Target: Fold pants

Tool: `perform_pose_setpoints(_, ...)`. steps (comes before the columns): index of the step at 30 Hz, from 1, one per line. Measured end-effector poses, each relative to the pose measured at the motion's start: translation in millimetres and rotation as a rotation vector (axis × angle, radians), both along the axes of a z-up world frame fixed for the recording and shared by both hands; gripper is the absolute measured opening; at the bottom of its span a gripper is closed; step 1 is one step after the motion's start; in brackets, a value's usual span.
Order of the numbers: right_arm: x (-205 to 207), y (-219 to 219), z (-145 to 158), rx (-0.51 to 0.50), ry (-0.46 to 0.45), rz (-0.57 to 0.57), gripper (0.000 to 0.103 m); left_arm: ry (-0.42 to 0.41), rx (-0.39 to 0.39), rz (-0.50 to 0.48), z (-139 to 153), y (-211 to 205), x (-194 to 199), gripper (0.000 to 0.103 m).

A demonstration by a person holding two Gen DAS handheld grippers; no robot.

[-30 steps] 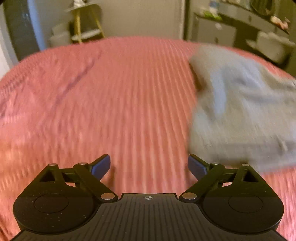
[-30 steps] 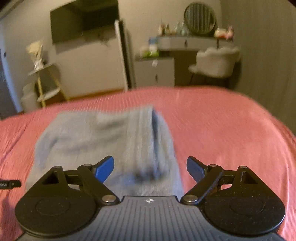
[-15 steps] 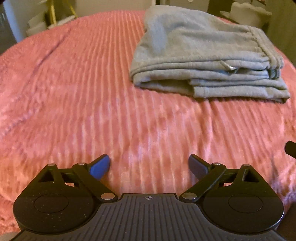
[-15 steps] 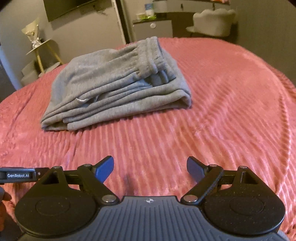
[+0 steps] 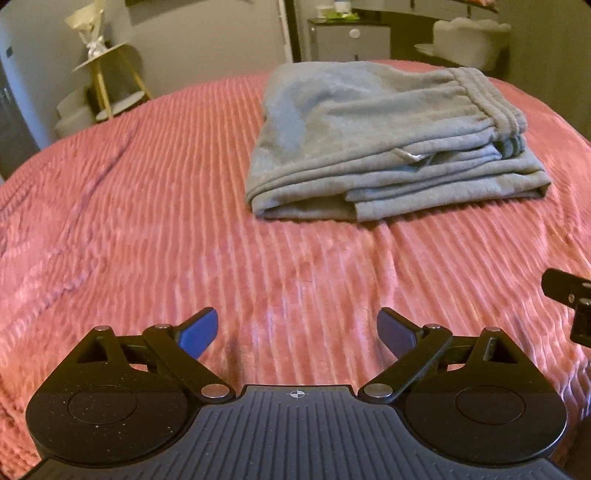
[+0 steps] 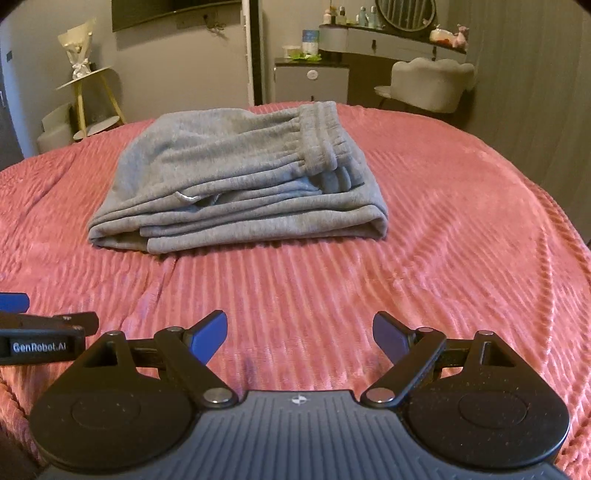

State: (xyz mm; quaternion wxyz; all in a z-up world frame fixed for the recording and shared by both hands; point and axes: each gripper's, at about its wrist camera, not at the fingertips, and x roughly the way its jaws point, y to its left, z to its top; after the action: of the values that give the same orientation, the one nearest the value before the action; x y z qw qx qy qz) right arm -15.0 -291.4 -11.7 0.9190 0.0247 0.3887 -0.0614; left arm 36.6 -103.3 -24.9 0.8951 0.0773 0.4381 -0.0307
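Grey sweatpants (image 5: 388, 136) lie folded in a flat stack on the pink ribbed bedspread (image 5: 147, 206), waistband on top at the right. In the right wrist view the pants (image 6: 236, 184) lie ahead in the middle of the bed. My left gripper (image 5: 297, 330) is open and empty, low over the bedspread, well short of the pants. My right gripper (image 6: 299, 334) is open and empty, also short of the pants. The left gripper's side shows at the left edge of the right wrist view (image 6: 40, 332).
A small yellow-legged side table (image 6: 92, 103) stands beyond the bed at the left. A grey cabinet (image 6: 312, 83), a dresser with a round mirror (image 6: 402, 11) and a pale chair (image 6: 432, 85) stand behind the bed at the right.
Both grippers have drawn back from the pants toward the near side of the bed and stayed open. The folded pants have not moved.
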Motion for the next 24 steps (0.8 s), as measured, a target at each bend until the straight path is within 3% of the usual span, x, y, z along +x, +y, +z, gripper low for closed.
perform_pose_setpoints(10,-8.3,11.2,25.7,-0.018,-0.020,-0.003,0.086,-0.072,-0.060,0.011,17.4,2.8,-6.9,0.101)
perform_pose_setpoints(13,6.6,19.7,31.8,-0.095,0.022,0.001,0.086,-0.127,-0.055,0.021,22.6,2.1,-7.2,0.101)
perform_pose_setpoints(17,15.0,32.7,32.9,-0.190,-0.031,0.010,0.086,-0.205,0.006,0.002,23.8,-5.7,-6.4,0.101)
perform_pose_setpoints(24,23.1,30.2,15.9,-0.165,-0.014,-0.026,0.086,-0.127,0.035,-0.024,10.2,-13.2,10.5,0.101)
